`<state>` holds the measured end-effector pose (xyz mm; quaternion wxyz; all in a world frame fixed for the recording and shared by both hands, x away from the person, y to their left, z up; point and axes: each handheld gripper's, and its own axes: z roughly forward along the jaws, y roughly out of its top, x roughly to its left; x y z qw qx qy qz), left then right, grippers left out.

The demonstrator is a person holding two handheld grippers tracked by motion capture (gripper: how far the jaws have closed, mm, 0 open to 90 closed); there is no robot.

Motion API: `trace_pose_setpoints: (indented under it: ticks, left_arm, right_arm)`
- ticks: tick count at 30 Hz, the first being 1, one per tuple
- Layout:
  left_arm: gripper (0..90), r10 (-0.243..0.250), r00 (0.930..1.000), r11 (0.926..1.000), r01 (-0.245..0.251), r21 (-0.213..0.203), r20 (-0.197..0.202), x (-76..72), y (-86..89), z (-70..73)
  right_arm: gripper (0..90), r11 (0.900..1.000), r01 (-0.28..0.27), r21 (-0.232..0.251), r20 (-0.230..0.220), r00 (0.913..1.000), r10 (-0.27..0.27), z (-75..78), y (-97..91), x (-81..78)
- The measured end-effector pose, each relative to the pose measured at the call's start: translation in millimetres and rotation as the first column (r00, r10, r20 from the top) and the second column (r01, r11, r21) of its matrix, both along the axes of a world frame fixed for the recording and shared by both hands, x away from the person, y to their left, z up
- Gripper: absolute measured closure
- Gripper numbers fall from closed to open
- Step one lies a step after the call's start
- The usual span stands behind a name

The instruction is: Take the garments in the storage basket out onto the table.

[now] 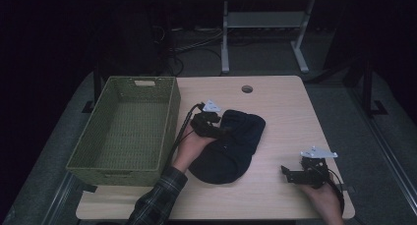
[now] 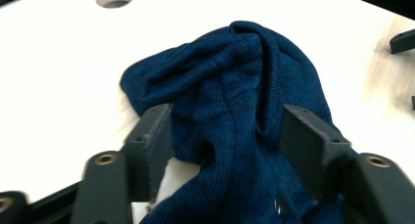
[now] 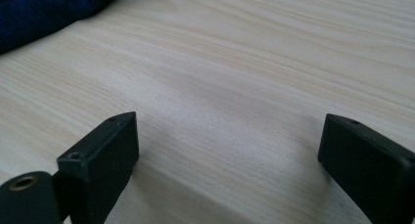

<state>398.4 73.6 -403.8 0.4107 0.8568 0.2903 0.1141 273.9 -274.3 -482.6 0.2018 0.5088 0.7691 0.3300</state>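
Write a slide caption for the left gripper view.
Left gripper open astride a bunched dark blue knit garment on the pale table.

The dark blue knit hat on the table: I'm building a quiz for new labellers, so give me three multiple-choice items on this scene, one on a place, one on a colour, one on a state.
1. Where does the hat lie?
A. in the basket
B. on the table, right of the basket
C. on the floor

2. What colour is the basket?
A. green
B. red
C. white

3. How does the right claw stand?
A. shut on the hat
B. shut on nothing
C. open over bare table

Answers:
1 B: the high view shows it on the table beside the basket.
2 A: its woven walls are olive green.
3 C: the right gripper view shows its jaws wide apart with wood grain between them.
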Motion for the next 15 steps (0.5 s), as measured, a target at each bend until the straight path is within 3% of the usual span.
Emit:
trace_pose_setpoints:
  ticks: [7,10,13,15]
  left_arm:
    - [56.6,0.033,0.9995,0.9994,-0.033,-0.009,0.002,-4.0,8.9,3.3]
    - [67.9,0.059,0.9980,0.9979,-0.059,-0.029,0.021,-5.6,12.0,3.8]
    - [85.7,0.108,0.9937,0.9940,-0.107,-0.024,0.031,-2.1,15.2,2.0]
    - [89.7,0.127,0.9916,0.9918,-0.127,-0.009,0.021,1.4,15.2,-1.5]
  right_arm:
    - [7.7,1.0000,-0.003,0.000,0.000,1.0000,0.003,0.0,0.1,0.0]
    - [7.7,1.0000,-0.003,0.000,0.000,1.0000,0.003,0.0,0.1,-0.1]
    - [7.7,1.0000,-0.004,0.000,0.000,1.0000,0.004,0.0,0.1,-0.1]
    - [7.7,1.0000,-0.004,0.000,0.000,1.0000,0.004,0.0,0.1,-0.1]
